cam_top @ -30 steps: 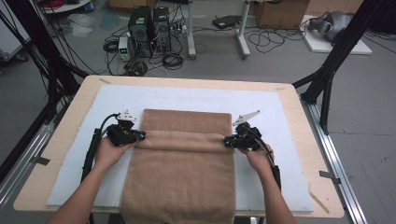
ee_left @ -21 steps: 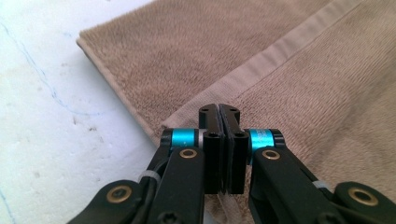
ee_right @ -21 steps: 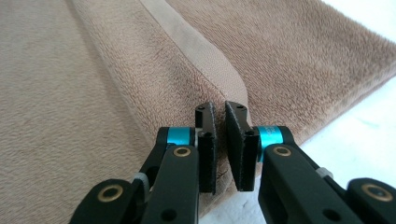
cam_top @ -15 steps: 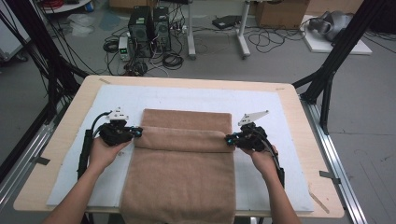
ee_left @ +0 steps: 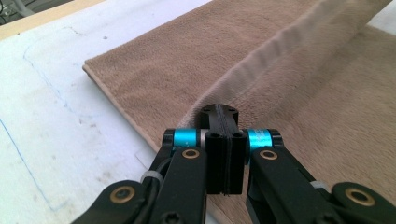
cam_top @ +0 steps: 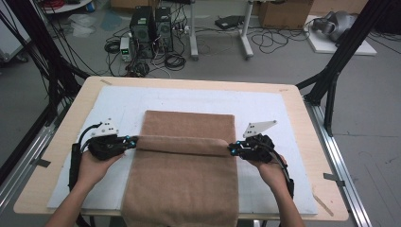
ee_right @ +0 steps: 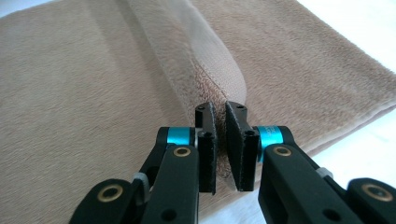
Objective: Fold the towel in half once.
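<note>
The near end of the brown towel [cam_top: 182, 189] is cut off by the bottom edge of the high view, and the forearms are also cut there. In the left gripper view, the pinched towel edge is hidden between the closed jaws of the left gripper [ee_left: 219, 112]. In the right gripper view, the fold is blurred far from the right gripper [ee_right: 220, 108], and the towel corners are cut off.

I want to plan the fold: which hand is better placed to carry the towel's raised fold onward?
Neither alone. The left claw is shut on the towel at its left edge, and the right claw is shut on its right edge, level with it. Both likely must move together to keep the fold straight.
</note>
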Demonstrator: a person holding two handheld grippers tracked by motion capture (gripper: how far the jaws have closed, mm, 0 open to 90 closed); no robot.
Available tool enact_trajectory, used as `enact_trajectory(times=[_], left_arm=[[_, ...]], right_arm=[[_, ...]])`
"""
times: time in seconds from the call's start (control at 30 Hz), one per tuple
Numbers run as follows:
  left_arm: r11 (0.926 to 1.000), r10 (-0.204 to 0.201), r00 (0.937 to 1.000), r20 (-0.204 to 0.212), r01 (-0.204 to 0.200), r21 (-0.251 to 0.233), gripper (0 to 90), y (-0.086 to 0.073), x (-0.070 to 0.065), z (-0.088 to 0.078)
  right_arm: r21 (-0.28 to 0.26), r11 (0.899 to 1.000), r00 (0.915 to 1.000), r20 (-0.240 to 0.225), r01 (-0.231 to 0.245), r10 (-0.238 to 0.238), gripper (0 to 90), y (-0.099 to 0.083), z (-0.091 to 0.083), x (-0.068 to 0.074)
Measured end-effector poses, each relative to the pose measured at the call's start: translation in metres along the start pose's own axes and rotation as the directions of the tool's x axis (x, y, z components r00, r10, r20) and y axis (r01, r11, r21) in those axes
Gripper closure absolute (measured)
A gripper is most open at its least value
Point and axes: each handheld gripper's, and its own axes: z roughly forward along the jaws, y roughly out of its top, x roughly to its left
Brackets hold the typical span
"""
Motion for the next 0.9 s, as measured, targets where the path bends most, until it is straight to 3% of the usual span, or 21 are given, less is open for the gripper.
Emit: enact_trajectory(times=[0.23, 0.37, 0.5, 0.7, 0.9], left_arm=[[0.9995, -0.012, 0.9998, 0.016, 0.013, -0.031, 89.5, -0.014, -0.012, -0.011], [0.9995, 0.021, 0.9985, 0.05, -0.02, -0.026, 88.5, -0.02, -0.023, -0.013], [0.9991, 0.025, 0.998, 0.059, -0.023, -0.036, 75.4, -0.022, -0.027, -0.017], [0.9992, 0.026, 0.9988, 0.042, -0.027, 0.03, 66.8, -0.021, -0.021, -0.002], [0.9893, 0.052, 0.9973, 0.052, -0.058, 0.133, 62.4, -0.025, -0.017, 0.019]], right_arm=[[-0.004, 1.0, 0.9996, -0.025, 0.012, -0.012, 83.0, -0.01, -0.003, 0.015], [0.003, 1.0, 0.9979, -0.065, 0.01, -0.01, 77.8, -0.014, -0.001, 0.017], [-0.006, 1.0, 0.9957, -0.093, 0.002, -0.002, 73.3, -0.019, -0.001, 0.019], [0.003, 1.0, 0.998, -0.062, -0.01, 0.01, 64.0, -0.021, 0.005, 0.016], [0.065, 0.998, 0.998, -0.058, -0.021, 0.025, 59.9, -0.036, 0.027, 0.016]])
